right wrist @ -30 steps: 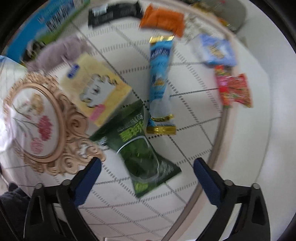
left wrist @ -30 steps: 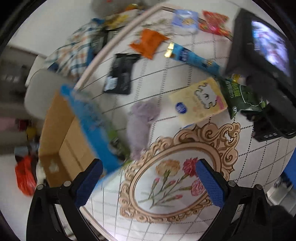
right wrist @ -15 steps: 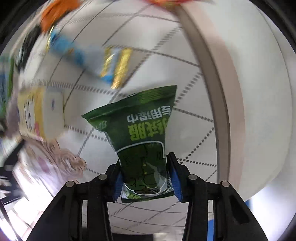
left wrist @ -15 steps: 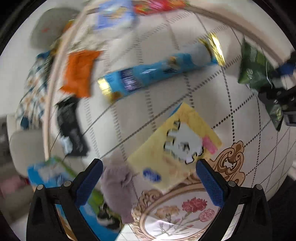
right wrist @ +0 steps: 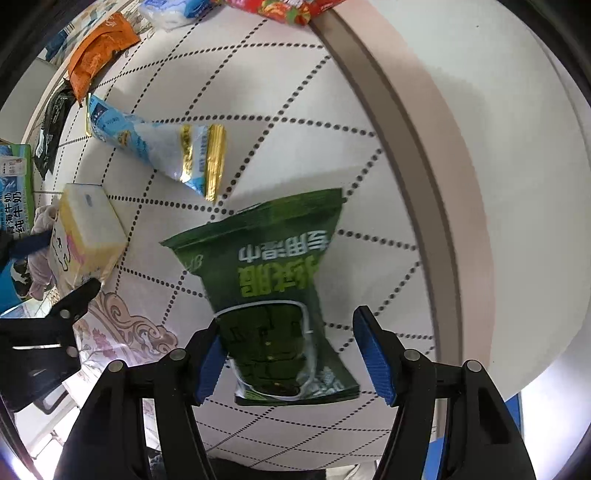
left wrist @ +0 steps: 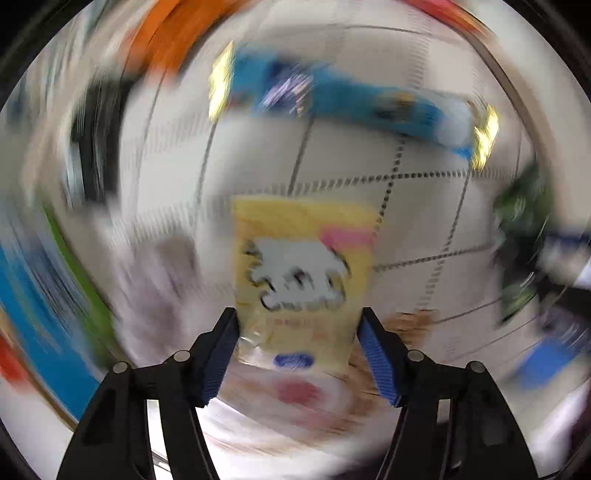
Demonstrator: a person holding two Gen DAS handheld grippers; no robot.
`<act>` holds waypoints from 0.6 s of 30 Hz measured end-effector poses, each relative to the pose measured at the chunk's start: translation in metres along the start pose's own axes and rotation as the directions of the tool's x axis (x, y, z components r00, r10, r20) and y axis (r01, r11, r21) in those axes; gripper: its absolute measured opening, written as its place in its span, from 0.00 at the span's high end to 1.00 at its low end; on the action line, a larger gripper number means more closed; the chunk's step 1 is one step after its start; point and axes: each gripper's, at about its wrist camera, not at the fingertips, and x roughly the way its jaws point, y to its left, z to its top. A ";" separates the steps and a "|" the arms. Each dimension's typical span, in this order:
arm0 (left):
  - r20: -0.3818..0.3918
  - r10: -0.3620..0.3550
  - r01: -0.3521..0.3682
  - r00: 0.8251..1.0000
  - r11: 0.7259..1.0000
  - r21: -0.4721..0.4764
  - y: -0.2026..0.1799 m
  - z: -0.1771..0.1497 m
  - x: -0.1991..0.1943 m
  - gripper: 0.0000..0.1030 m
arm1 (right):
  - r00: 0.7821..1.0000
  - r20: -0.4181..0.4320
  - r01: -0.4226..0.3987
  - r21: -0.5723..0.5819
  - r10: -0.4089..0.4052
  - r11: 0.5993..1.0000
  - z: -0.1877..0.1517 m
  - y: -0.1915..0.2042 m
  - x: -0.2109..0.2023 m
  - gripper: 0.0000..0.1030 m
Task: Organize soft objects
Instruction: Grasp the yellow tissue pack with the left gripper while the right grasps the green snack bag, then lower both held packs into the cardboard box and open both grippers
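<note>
- Clamping from both sides, the left gripper [left wrist: 297, 347] has its blue-padded fingers [left wrist: 221, 347] against the two long edges of the yellow soft tissue pack with a white cartoon animal [left wrist: 301, 266]. These fingers have just been closing, and the pack's near end sits between them.
- The left wrist view is badly smeared. The pack stretches straight away from the fingertips over the white table with a dotted grid [left wrist: 406, 221].
- The right gripper [right wrist: 291, 350] has its fingers [right wrist: 373, 354] spread, and they have just been opening. The green plastic pouch with pale lettering [right wrist: 273, 280] sits between them.
- The pouch's edge touches the left-hand finger, and a clear strip of table shows between the pouch and the right-hand finger. Whether the pouch rests fully flat I cannot tell.
- Beyond these fingertips and to their left, a long blue packet with gold ends [right wrist: 155, 144] lies flat, apart from the pouch.
- Farther out the same way, an orange foil packet [right wrist: 99, 51] and a black flat packet [right wrist: 51, 129] lie near the table's rim.
- A red patterned packet [right wrist: 280, 7] lies at the far rim, straight ahead of the fingertips.
- Well to the left of the right gripper's fingers, the yellow pack shows again with a blue pad of the left gripper on its side.
</note>
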 end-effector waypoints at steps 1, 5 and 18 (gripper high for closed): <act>-0.019 -0.086 0.084 0.996 0.994 -0.074 0.009 -0.002 0.002 0.39 | 1.000 -0.005 -0.014 0.001 0.014 1.000 0.002 0.005 -0.008 0.34; -0.022 -0.163 0.158 0.986 0.976 -0.152 0.024 -0.008 0.003 0.38 | 1.000 0.003 -0.025 0.009 0.025 1.000 -0.003 0.011 0.001 0.34; 0.048 -0.069 0.076 0.996 0.985 -0.154 0.007 0.005 0.028 0.41 | 0.999 0.036 0.000 0.091 -0.004 0.996 -0.037 -0.017 0.014 0.56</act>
